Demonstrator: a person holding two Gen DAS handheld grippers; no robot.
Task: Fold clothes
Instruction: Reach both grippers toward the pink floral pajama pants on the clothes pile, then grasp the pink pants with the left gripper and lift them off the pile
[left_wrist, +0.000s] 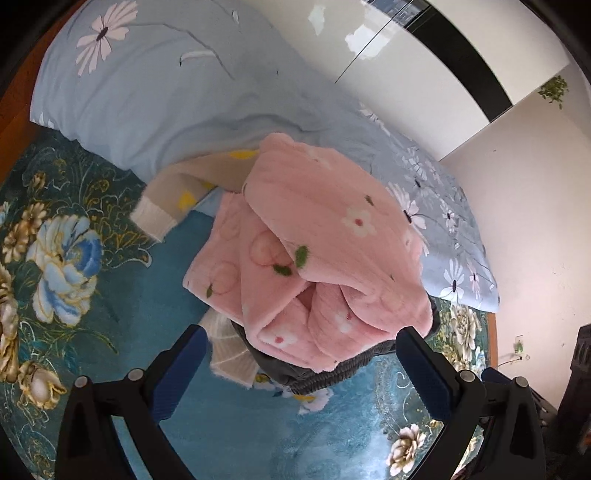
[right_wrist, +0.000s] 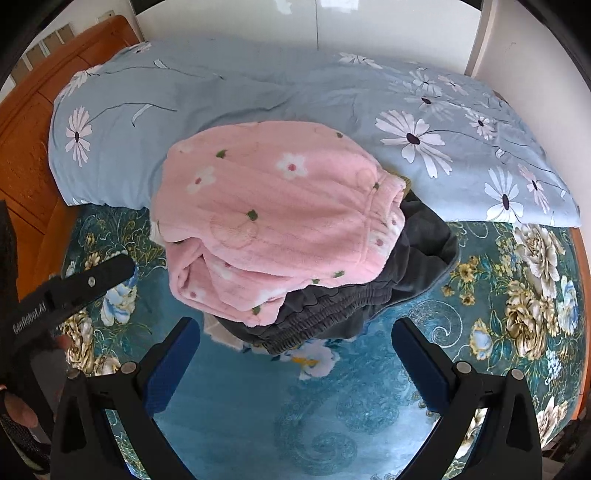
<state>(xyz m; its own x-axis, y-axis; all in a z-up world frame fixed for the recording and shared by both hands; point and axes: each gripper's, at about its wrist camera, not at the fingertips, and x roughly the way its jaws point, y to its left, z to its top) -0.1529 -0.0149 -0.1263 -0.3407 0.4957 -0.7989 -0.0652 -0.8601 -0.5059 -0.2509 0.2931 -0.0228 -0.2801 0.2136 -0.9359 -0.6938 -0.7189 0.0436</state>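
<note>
A folded pink fleece garment (left_wrist: 325, 251) (right_wrist: 273, 218) with small flowers lies on top of a clothes pile on the bed. Under it sits a dark grey garment (left_wrist: 325, 373) (right_wrist: 332, 310) with an elastic waistband. A beige knit sweater (left_wrist: 177, 195) with yellow spots sticks out at the pile's left in the left wrist view. My left gripper (left_wrist: 303, 350) stands open just in front of the pile, nothing between its blue pads. My right gripper (right_wrist: 295, 343) is open too, close to the grey waistband. The left gripper's body shows at the left edge of the right wrist view.
A light blue quilt (left_wrist: 166, 92) (right_wrist: 258, 85) with white daisies lies folded behind the pile. The teal floral bedsheet (left_wrist: 229, 424) (right_wrist: 277, 413) spreads in front. A wooden headboard (right_wrist: 33, 147) stands at left, and white walls lie beyond.
</note>
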